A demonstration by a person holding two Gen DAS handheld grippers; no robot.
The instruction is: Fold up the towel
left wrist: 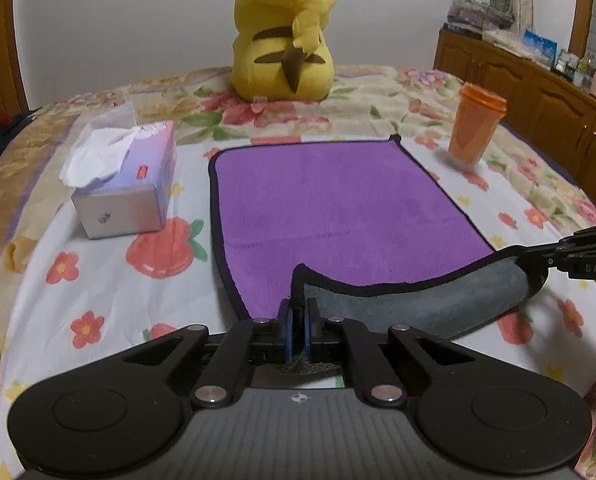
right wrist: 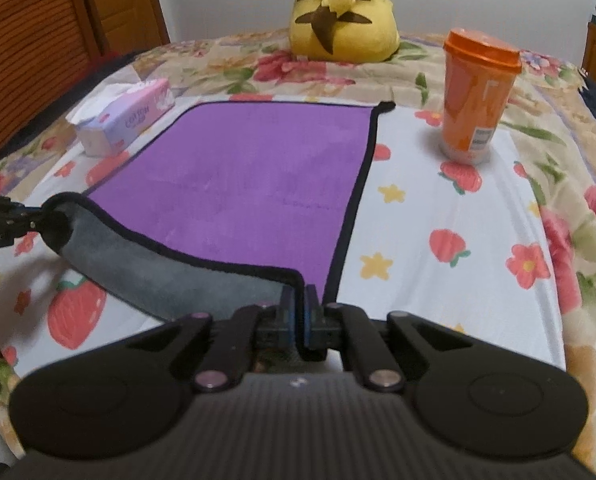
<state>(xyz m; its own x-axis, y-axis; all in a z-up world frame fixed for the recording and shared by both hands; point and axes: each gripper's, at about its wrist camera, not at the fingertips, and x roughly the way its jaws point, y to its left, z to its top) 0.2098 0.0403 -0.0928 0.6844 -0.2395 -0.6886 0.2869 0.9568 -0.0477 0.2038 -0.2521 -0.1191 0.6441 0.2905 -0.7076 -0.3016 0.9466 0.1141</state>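
A purple towel [left wrist: 330,208] [right wrist: 250,184] with black trim and a grey underside lies flat on the flowered bedspread. Its near edge is lifted and curled over, grey side showing [left wrist: 438,304] [right wrist: 146,272]. My left gripper [left wrist: 298,312] is shut on the near left corner, the cloth pinched between its blue pads. My right gripper [right wrist: 301,300] is shut on the near right corner. Each gripper shows at the edge of the other's view: the right gripper [left wrist: 578,256] and the left gripper [right wrist: 2,220], both at the ends of the raised hem.
A tissue box [left wrist: 126,184] [right wrist: 122,120] sits left of the towel. An orange lidded cup [left wrist: 476,128] [right wrist: 476,96] stands to its right. A yellow plush toy [left wrist: 284,36] [right wrist: 344,8] sits beyond the far edge. Wooden cabinets [left wrist: 538,92] line the right wall.
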